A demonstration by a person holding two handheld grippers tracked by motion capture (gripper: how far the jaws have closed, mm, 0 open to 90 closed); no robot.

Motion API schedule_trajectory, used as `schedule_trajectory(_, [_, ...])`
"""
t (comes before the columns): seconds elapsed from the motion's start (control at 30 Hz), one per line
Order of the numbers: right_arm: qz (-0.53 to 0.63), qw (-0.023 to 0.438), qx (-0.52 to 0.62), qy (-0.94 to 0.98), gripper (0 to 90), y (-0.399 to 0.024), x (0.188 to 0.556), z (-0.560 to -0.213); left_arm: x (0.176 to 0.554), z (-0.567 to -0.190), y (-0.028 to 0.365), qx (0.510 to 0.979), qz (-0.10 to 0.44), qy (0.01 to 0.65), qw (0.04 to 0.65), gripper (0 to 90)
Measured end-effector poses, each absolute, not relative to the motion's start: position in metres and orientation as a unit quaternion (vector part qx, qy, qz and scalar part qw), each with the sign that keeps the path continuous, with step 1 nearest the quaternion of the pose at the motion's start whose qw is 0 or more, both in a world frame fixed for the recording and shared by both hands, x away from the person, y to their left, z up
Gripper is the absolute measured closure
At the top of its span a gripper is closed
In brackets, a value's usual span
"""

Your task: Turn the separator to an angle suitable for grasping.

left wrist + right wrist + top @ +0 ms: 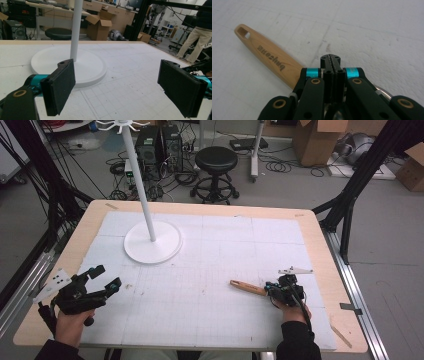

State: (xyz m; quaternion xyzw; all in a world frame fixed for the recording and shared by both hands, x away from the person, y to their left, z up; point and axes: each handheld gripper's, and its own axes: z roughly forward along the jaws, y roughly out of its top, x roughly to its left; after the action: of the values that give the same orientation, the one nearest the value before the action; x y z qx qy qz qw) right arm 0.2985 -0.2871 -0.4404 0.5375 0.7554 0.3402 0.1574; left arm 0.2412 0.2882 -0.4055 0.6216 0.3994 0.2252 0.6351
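Note:
A wooden handle [247, 287] with a slot at its tip and printed lettering lies on the white gridded mat [215, 265], pointing left. In the right gripper view the wooden handle [264, 53] runs under the gripper body, and a bit of round metal [384, 93] shows at the right. My right gripper [271, 288] sits over the handle's near end; its jaws [330, 60] are pressed together with nothing visible between them. My left gripper [106, 277] hovers at the mat's left edge, wide open and empty [116, 87], facing a white stand [70, 65].
The white stand's round base [152, 242] and tall pole [140, 180] occupy the mat's back left. A black stool [216, 160], cables and cardboard boxes [317, 140] are on the floor beyond the table. A person [197, 37] stands far off.

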Motion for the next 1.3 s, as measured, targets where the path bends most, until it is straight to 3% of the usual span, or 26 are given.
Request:
schedule_trajectory(0.7, [0.349, 0.137, 0.513, 0.772, 89.4, -0.279, 0.281, -0.435, 0.241, -0.406, 0.289, 0.620, 0.225, 0.404, 0.634, 15.0])
schedule_trajectory(1.07, [0.391, 0.180, 0.517, 0.740, 89.0, -0.300, 0.260, -0.415, 0.242, -0.406, 0.288, 0.624, 0.222, 0.400, 0.633, 15.0])
schedule_trajectory(1.27, [0.446, 0.193, 0.504, 0.714, 85.8, -0.305, 0.239, -0.399, 0.241, -0.406, 0.288, 0.622, 0.222, 0.399, 0.636, 15.0])
schedule_trajectory(1.3, [0.465, 0.199, 0.495, 0.707, 81.8, -0.306, 0.230, -0.396, 0.241, -0.406, 0.287, 0.622, 0.222, 0.399, 0.637, 15.0])
